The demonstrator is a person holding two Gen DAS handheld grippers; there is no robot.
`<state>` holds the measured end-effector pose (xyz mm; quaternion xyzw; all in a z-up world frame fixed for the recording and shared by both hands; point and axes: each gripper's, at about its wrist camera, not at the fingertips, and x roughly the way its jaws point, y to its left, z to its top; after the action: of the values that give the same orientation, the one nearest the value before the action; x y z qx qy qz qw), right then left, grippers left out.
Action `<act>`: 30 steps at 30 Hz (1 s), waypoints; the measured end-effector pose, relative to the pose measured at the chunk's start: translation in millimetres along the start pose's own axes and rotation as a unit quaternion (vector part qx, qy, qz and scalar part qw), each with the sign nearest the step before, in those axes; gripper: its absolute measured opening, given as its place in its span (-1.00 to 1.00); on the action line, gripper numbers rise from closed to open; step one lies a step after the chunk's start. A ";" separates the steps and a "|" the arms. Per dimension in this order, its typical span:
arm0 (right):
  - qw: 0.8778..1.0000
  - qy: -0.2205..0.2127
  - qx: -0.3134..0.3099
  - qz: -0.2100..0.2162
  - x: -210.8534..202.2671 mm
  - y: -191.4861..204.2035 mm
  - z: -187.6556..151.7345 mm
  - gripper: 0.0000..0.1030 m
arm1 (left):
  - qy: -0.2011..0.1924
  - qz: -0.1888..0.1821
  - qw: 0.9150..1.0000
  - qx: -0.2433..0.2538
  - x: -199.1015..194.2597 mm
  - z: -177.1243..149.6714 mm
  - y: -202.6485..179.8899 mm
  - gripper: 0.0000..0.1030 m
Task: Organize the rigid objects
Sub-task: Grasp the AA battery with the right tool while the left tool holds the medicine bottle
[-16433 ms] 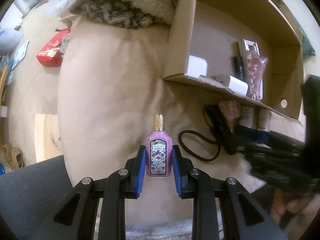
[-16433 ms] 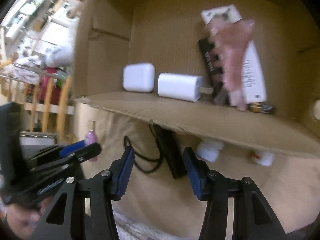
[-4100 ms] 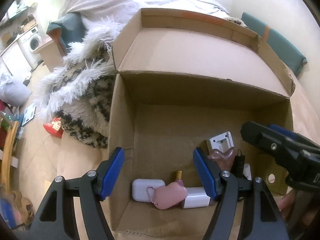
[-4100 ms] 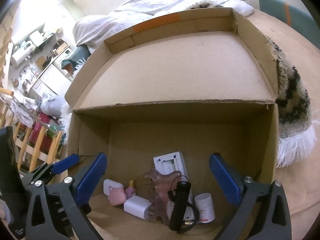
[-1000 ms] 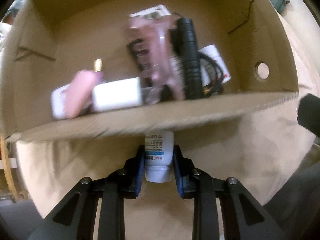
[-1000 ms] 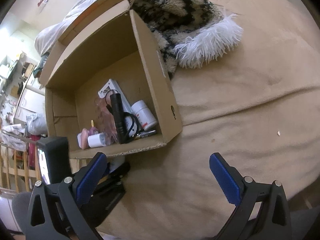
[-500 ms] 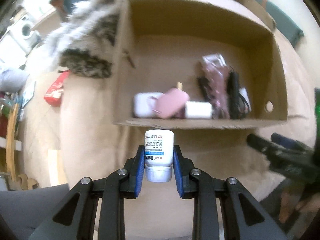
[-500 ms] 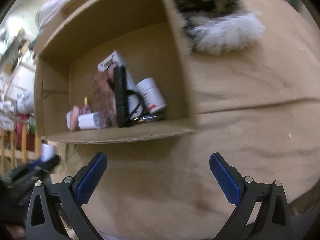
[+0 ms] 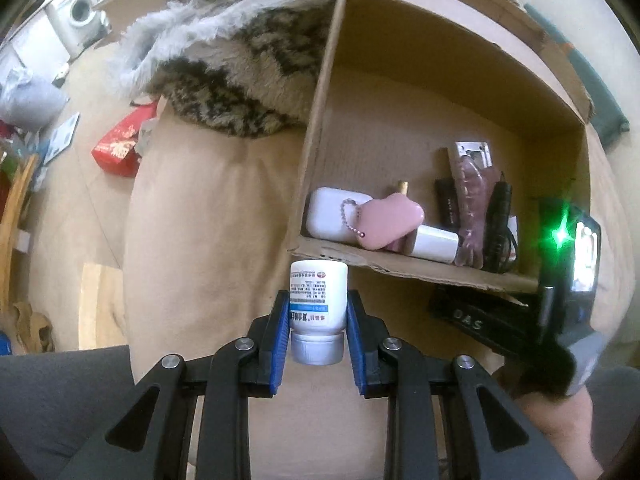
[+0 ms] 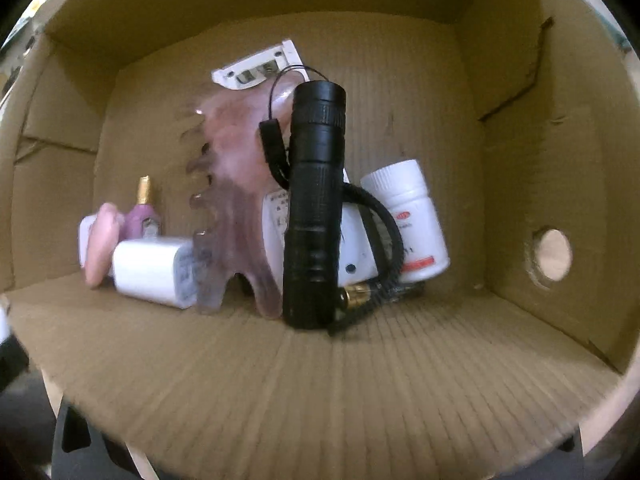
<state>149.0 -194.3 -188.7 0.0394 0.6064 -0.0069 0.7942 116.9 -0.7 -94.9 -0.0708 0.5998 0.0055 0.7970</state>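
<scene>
- The left gripper (image 9: 318, 336) was clamped on a small white pill bottle (image 9: 318, 300), its blue pads pressed to the two sides of the label with the cap toward the camera; the bottle hung in the air above the tan blanket (image 9: 208, 216), just on the near side of the cardboard box (image 9: 404, 270).
- The bottle looked light, stiff and smooth-walled; I judged it would not crush but could slip or twist if the squeeze slackened, so a hold across the straight middle, as here, seemed safer than one on the narrower cap.
- The right gripper's body (image 9: 500, 320) showed at the right, close to the box's near wall; its own camera showed no fingers, only the box floor, so whether its tongs stood apart or together could not be told.
- The near wall's torn top edge was the thing to clear; the bottle would likely need to pass over it before it could go down.
- Inside, a black flashlight (image 10: 316, 216), a pink hair claw (image 10: 236, 184), a white charger (image 10: 154, 272) and a second white bottle (image 10: 408, 220) crowded the near-middle floor; the far part and the right side beside the round hole (image 10: 552, 254) lay open.
- A furry throw (image 9: 240, 80) pressed against the box's left wall.
</scene>
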 end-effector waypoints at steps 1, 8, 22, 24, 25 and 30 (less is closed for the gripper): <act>1.000 0.001 -0.005 -0.008 3.1 2.7 0.6 1.00 | 0.002 0.001 1.000 -0.001 2.5 -0.2 -0.4 -0.53; 1.000 -0.006 -0.006 -0.020 1.9 3.8 -1.5 0.82 | 0.005 0.008 1.000 -0.006 6.6 1.0 -1.0 -0.53; 1.000 -0.021 -0.002 -0.015 -17.2 -28.1 -13.9 -0.13 | -0.019 0.027 0.999 0.015 0.2 -5.0 -5.6 -0.53; 1.000 -0.023 -0.002 -0.013 -21.8 -29.9 -17.1 -0.13 | -0.024 0.028 0.999 0.013 -3.1 -5.4 -2.1 -0.53; 1.000 -0.024 -0.003 -0.011 -24.6 -31.6 -18.7 -0.13 | -0.026 0.030 0.999 0.012 -4.1 -5.5 -1.2 -0.53; 1.000 -0.017 -0.001 0.016 -40.7 -33.5 -29.3 -0.13 | -0.036 0.034 0.999 0.007 -11.8 -6.3 3.6 -0.53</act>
<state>108.1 -227.1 -158.9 0.0482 0.5922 0.0054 0.8043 107.3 3.1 -85.8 -0.0449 0.5724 0.0308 0.8182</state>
